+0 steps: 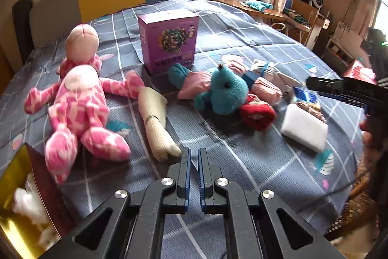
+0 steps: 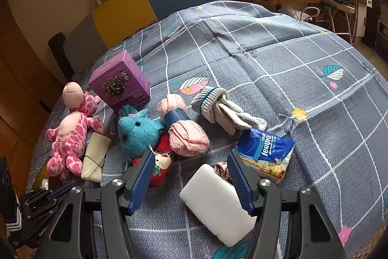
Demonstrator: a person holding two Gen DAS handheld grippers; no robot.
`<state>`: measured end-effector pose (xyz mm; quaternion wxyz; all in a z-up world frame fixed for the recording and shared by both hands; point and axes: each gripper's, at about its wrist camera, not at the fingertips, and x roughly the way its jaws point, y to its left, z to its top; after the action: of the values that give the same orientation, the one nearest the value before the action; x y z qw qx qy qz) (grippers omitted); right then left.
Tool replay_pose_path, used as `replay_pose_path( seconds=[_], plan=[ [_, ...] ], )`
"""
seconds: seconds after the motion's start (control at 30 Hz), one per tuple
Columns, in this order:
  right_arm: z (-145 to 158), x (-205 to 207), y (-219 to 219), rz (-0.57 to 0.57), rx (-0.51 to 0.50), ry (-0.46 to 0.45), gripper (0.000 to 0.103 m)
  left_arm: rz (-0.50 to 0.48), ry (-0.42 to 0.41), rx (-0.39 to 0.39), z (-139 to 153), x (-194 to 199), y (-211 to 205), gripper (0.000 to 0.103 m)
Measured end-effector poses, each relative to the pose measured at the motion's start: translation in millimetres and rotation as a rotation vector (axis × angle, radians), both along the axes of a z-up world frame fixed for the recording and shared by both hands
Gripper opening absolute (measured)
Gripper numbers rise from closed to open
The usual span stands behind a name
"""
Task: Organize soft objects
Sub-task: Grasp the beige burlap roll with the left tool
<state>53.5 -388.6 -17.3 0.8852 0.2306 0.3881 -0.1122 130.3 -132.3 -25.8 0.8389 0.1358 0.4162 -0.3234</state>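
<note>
Your left gripper (image 1: 193,154) hangs over the bed (image 2: 266,60) with its jaws nearly together, holding nothing; your right gripper (image 2: 191,162) is spread wide, the white sponge (image 2: 215,203) lying between its jaws near the bed's foot edge; the blue plush (image 2: 138,132) lies beyond.

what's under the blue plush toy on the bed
The blue plush toy lies partly on a red plush toy, whose face and red body stick out beside the open right tongs. The rest beneath it is covered.
</note>
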Motion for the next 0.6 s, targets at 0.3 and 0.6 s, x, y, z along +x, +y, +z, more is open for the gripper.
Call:
replay_pose_path(
  seconds=[0.3, 0.6],
  plan=[
    [-3.2, 1.1, -2.7, -0.005, 0.016, 0.015, 0.063, 0.120, 0.000, 0.018, 4.7, 61.3, -6.0, 0.071],
    [-4.1, 2.8, -2.0, 0.014, 0.031, 0.012, 0.063, 0.069, 0.034, 0.228, -45.5, 92.3, -42.9, 0.018]
  ],
)
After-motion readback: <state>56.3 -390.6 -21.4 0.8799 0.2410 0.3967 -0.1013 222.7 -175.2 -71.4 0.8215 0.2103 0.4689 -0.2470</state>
